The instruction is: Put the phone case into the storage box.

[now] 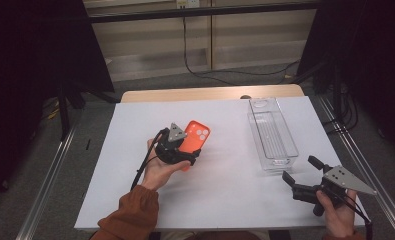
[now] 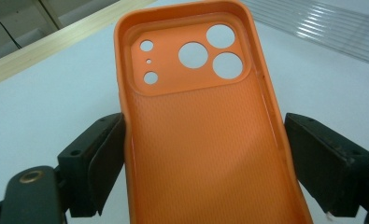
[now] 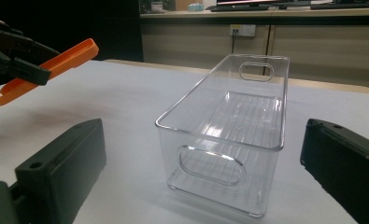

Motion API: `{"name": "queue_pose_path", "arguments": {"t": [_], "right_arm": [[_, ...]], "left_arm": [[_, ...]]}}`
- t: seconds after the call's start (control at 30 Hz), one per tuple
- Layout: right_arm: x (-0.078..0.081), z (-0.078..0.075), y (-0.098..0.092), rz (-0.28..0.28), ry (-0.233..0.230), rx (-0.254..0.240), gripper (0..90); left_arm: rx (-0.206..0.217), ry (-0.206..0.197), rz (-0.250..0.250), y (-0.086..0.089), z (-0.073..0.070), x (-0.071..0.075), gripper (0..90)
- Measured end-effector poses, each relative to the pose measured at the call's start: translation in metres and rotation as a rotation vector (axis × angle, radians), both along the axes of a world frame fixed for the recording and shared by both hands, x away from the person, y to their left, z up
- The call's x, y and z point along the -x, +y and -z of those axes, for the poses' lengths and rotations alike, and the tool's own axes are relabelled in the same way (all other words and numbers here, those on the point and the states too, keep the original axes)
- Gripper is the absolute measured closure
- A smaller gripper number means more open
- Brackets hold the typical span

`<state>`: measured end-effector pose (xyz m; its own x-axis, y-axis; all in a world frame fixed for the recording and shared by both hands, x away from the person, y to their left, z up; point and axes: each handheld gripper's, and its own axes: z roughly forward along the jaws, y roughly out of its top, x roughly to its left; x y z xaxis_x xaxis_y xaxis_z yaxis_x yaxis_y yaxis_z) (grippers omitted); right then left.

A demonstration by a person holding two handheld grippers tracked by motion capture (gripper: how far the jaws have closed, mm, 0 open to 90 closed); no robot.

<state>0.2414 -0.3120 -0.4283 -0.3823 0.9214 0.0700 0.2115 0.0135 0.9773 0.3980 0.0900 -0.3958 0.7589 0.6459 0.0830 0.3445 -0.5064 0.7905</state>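
Left hand-held gripper (image 2: 205, 154) clamps orange phone case (image 2: 205, 130) by its long edges, black jaws pressed to both sides. Case is soft, finely textured inside, with round camera cutouts, lifted tilted above the white counter (image 1: 225, 170). Right hand-held gripper (image 1: 298, 173) has jaws wide apart, holding nothing, facing the clear ribbed plastic bin (image 3: 229, 135).
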Motion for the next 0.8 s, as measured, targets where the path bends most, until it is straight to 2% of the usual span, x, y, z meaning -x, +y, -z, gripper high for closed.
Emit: {"name": "queue_pose_path", "arguments": {"t": [0.07,0.23,0.43,0.57,0.67,0.73,0.8], "right_arm": [[-0.002,-0.002,0.002,-0.010,-0.002,-0.018,0.0],[-0.004,-0.004,0.004,-0.023,-0.004,-0.024,0.0],[-0.006,-0.008,0.014,-0.072,-0.004,-0.023,0.0],[-0.007,-0.011,0.021,-0.104,-0.006,-0.004,0.0],[-0.009,-0.011,0.030,-0.137,0.011,0.029,0.0],[-0.010,-0.010,0.034,-0.152,0.025,0.027,0.0],[-0.013,-0.011,0.038,-0.164,0.030,0.034,0.0]], "left_arm": [[-0.001,-0.004,0.002,0.001,-0.001,0.003,15.2],[0.003,-0.025,0.014,0.001,-0.002,0.011,15.2],[0.003,-0.034,0.036,-0.001,-0.005,0.025,15.2],[0.012,-0.053,0.055,-0.003,-0.008,0.037,15.2],[0.013,-0.060,0.061,-0.003,-0.009,0.043,15.2],[0.002,-0.054,0.068,-0.003,-0.008,0.046,15.2],[-0.020,-0.066,0.067,-0.003,-0.005,0.048,15.2]]}}
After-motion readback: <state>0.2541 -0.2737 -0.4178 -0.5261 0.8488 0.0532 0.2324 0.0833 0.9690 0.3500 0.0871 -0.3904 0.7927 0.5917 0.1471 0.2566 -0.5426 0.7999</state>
